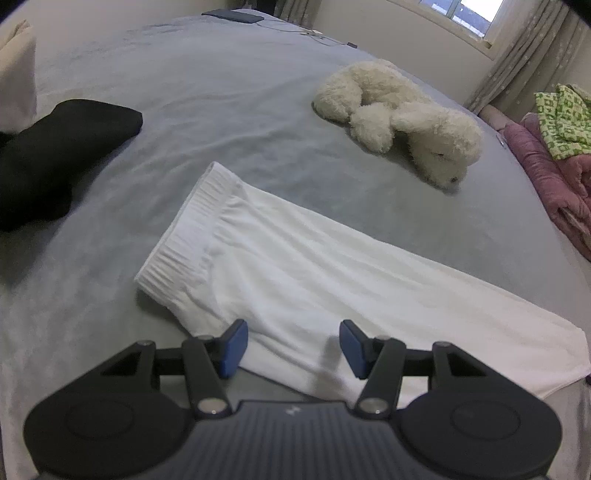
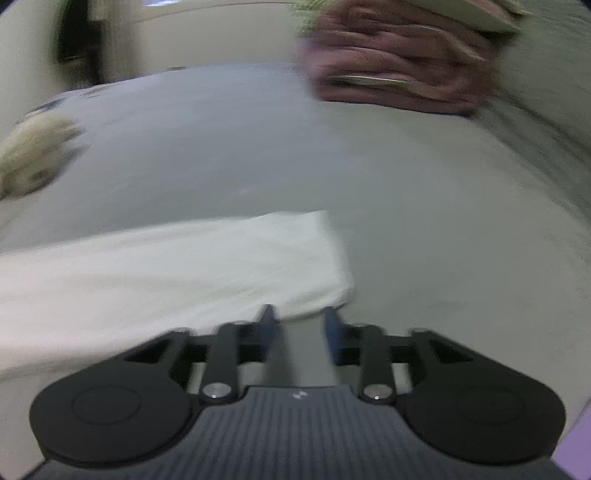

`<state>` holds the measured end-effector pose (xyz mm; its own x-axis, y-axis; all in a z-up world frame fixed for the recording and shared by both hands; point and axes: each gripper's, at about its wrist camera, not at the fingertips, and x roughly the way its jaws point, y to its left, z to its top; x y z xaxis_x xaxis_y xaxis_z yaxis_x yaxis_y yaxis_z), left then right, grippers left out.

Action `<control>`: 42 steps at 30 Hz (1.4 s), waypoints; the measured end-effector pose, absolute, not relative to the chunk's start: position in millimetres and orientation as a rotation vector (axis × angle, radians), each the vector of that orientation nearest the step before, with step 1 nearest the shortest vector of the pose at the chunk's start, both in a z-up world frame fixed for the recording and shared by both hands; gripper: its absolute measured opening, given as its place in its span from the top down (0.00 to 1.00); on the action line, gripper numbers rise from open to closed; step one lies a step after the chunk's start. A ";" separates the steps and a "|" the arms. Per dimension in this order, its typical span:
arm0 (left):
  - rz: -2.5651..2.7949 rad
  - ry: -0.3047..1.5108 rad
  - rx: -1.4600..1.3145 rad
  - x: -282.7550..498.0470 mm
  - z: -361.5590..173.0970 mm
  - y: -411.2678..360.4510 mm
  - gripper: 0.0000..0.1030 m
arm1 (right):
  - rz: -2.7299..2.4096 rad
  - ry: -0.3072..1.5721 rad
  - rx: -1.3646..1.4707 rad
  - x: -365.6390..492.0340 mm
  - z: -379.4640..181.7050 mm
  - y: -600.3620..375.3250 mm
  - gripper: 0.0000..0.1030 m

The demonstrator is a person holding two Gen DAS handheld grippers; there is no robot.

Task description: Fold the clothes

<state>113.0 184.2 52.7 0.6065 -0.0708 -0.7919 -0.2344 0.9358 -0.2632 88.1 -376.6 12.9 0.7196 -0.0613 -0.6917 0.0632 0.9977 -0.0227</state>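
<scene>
White trousers (image 1: 295, 273) lie flat and folded lengthwise on the grey bed sheet (image 1: 184, 110), their ribbed waistband (image 1: 184, 236) at the left. My left gripper (image 1: 293, 345) is open and empty, just above the trousers' near edge close to the waistband. In the blurred right wrist view the trousers' leg end (image 2: 221, 266) lies ahead and to the left. My right gripper (image 2: 301, 325) is open and empty, its fingers at the near corner of that leg end.
A cream plush toy (image 1: 399, 118) lies behind the trousers and shows at the left of the right wrist view (image 2: 33, 155). A black garment (image 1: 55, 155) lies at the left. Pink and green bedding (image 1: 554, 147) is piled at the right. A dark device (image 1: 232, 15) lies at the far edge.
</scene>
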 end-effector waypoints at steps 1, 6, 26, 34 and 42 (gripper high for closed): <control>0.093 0.920 -0.364 112.7 53.5 184.7 0.45 | -0.009 0.769 -0.047 83.8 13.6 -362.4 0.61; 0.084 0.914 -0.397 109.8 57.4 190.8 0.45 | 0.368 0.781 -0.197 58.8 19.8 -275.4 0.61; 0.036 0.927 -0.524 105.9 64.3 204.4 0.42 | 0.468 0.864 0.067 92.3 8.9 -191.9 0.32; 0.049 0.938 -0.545 106.9 60.7 209.8 0.40 | 0.545 0.754 0.143 84.6 11.5 -177.6 0.37; 0.041 0.939 -0.545 106.2 60.2 208.8 0.39 | 0.549 0.660 0.048 81.1 20.3 -158.1 0.37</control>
